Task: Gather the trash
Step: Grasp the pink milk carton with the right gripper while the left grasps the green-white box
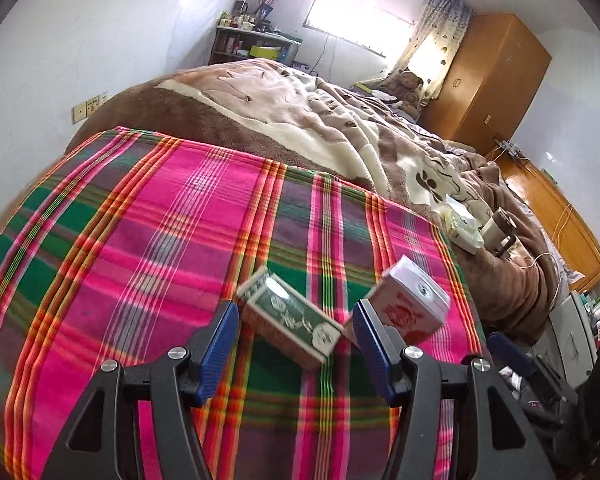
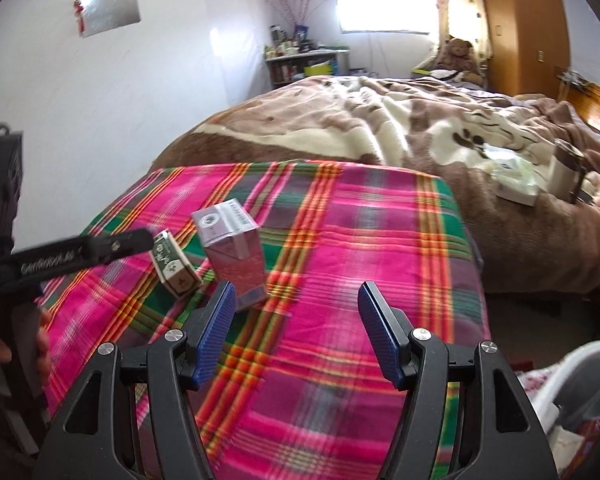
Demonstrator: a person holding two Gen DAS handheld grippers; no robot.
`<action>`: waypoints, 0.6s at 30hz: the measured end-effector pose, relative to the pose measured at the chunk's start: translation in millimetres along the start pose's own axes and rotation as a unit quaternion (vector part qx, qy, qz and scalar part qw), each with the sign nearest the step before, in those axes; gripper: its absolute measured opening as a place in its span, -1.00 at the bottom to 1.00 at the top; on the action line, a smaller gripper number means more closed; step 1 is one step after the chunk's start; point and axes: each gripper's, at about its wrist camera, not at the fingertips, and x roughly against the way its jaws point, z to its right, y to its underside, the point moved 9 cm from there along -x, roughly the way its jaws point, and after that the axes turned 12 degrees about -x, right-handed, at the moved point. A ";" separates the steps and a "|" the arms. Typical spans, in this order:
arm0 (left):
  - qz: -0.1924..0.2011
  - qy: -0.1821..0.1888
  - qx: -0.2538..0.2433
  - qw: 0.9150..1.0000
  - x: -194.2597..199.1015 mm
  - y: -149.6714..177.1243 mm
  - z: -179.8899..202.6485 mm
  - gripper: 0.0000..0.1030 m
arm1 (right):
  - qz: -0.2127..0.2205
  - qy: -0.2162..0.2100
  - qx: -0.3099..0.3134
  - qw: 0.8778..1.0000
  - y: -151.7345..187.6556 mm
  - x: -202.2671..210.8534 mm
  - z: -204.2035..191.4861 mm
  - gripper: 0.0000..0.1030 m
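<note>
I have two pieces of trash on the bed: a small green cardboard box with white lettering (image 1: pixel 290 316) lying on its side, and a taller pink-and-white carton (image 1: pixel 410 304) standing upright just beside it, at its three o'clock from my left wrist camera. Both sit on the pink, green and orange plaid blanket (image 1: pixel 140 240) that covers the near end of the bed.

My left gripper (image 1: pixel 294 342) is released, blue ribbed pads apart. The green box lies in the gap between the fingers, with no pad pressing on it as far as I can see. The pink carton is just past the right finger, outside the gap.

From the right wrist camera, the green box (image 2: pixel 176 266) is at ten o'clock and the pink carton (image 2: pixel 234 248) at eleven, both to the left of my right gripper (image 2: pixel 296 312). That gripper is also released, with only plaid blanket showing between its pads. The left gripper's black finger reaches in from nine o'clock to the green box.

Farther out, a brown and cream fleece blanket (image 1: pixel 300 120) covers the rest of the bed. On it, at two o'clock in the left view, lie a pale crumpled packet (image 1: pixel 466 232) and a cylindrical glass jar with a dark lid (image 1: pixel 498 228).
</note>
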 end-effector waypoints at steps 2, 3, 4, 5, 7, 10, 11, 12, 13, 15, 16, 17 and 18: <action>-0.006 0.001 -0.007 1.000 -7.7 -2.7 -0.7 0.15 | -0.009 -0.002 0.006 1.000 1.2 -6.5 -5.6 0.26; -0.010 0.006 -0.009 1.000 -11.8 -3.3 -0.7 0.15 | -0.011 -0.005 0.009 1.000 1.2 -8.4 -8.0 0.26; -0.016 0.013 -0.007 1.000 -16.3 -3.2 -1.4 0.15 | -0.015 -0.009 0.013 1.000 1.6 -11.9 -11.1 0.26; -0.021 0.013 -0.004 1.000 -19.2 -2.8 -2.9 0.15 | -0.018 -0.011 0.014 1.000 1.7 -14.2 -12.4 0.26; -0.027 0.009 -0.011 1.000 -25.5 -3.1 -4.6 0.15 | -0.027 -0.017 0.014 0.999 1.9 -21.1 -15.1 0.26; -0.044 0.009 -0.020 0.999 -33.0 1.5 -6.7 0.15 | -0.036 -0.022 0.009 0.999 2.1 -27.3 -16.5 0.26; -0.049 0.006 -0.020 0.999 -35.0 3.4 -8.9 0.15 | -0.038 -0.028 0.007 0.999 2.1 -28.0 -17.8 0.26; -0.053 0.002 -0.020 0.998 -36.5 5.5 -11.6 0.15 | -0.040 -0.031 0.006 0.999 2.2 -28.3 -18.1 0.26; -0.052 0.006 -0.018 0.998 -37.2 5.9 -13.4 0.15 | -0.042 -0.036 0.005 0.998 2.5 -28.8 -19.4 0.26; -0.051 0.013 -0.009 0.999 -37.5 6.5 -16.4 0.15 | -0.044 -0.042 0.005 0.998 2.8 -31.0 -21.4 0.26; -0.051 0.013 -0.010 0.999 -36.9 6.8 -18.0 0.15 | -0.044 -0.047 0.005 0.998 2.9 -31.9 -23.0 0.26; -0.051 0.013 -0.014 0.999 -36.5 7.4 -18.5 0.15 | -0.045 -0.051 0.004 0.998 2.9 -33.0 -24.5 0.26; -0.052 0.014 -0.015 0.998 -35.8 8.2 -18.7 0.15 | -0.046 -0.053 0.004 0.998 1.5 -35.8 -25.5 0.26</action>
